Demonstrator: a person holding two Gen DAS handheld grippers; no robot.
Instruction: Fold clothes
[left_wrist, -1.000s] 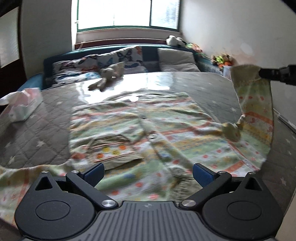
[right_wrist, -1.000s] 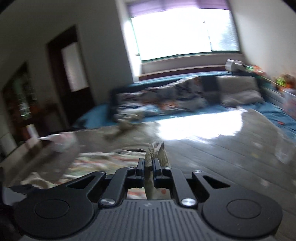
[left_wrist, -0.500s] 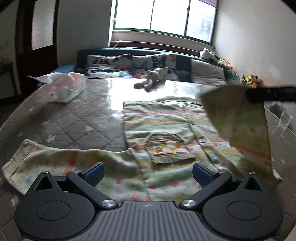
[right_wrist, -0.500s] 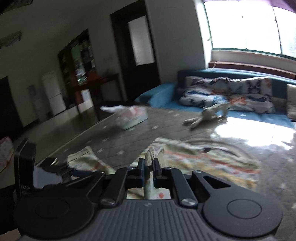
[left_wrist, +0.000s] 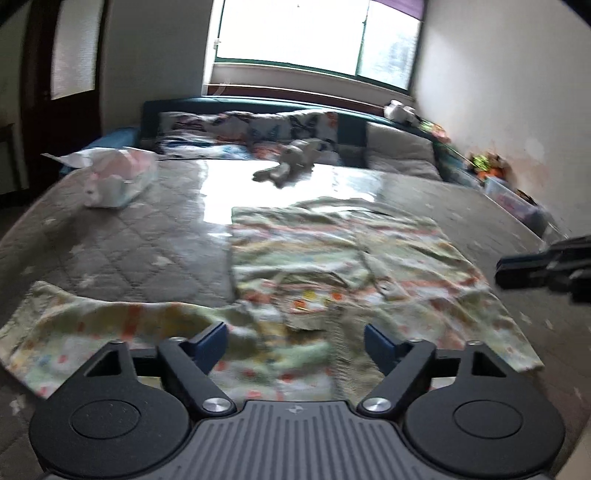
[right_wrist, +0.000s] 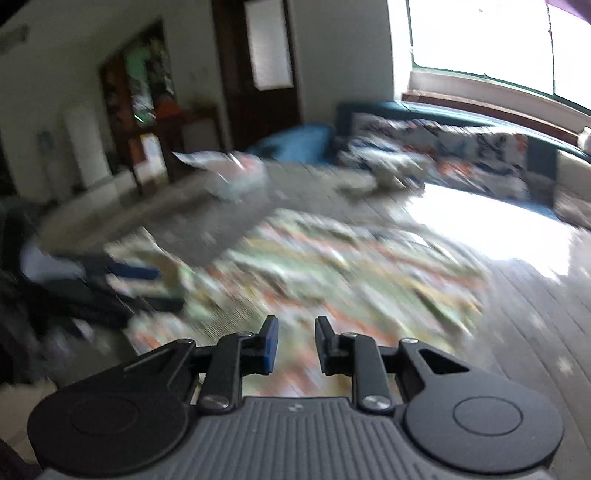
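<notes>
shirt (left_wrist: 332, 266) on bed (left_wrist: 129, 243) | tissue pack (left_wrist: 114, 177) left-behind | plush toy (left_wrist: 291, 164) behind | pillows (left_wrist: 399, 157) at back

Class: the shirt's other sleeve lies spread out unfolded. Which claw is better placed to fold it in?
Probably left: the left claw hangs open beside the spread sleeve; the right claw is across the shirt.

Black tongs (left_wrist: 294, 341), blue pads (left_wrist: 207, 341), ribbed grey housing.

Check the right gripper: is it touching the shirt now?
Apart. The right wrist view shows the right gripper open, nothing between its fingers, with the patterned shirt lying beyond on the bed.
</notes>
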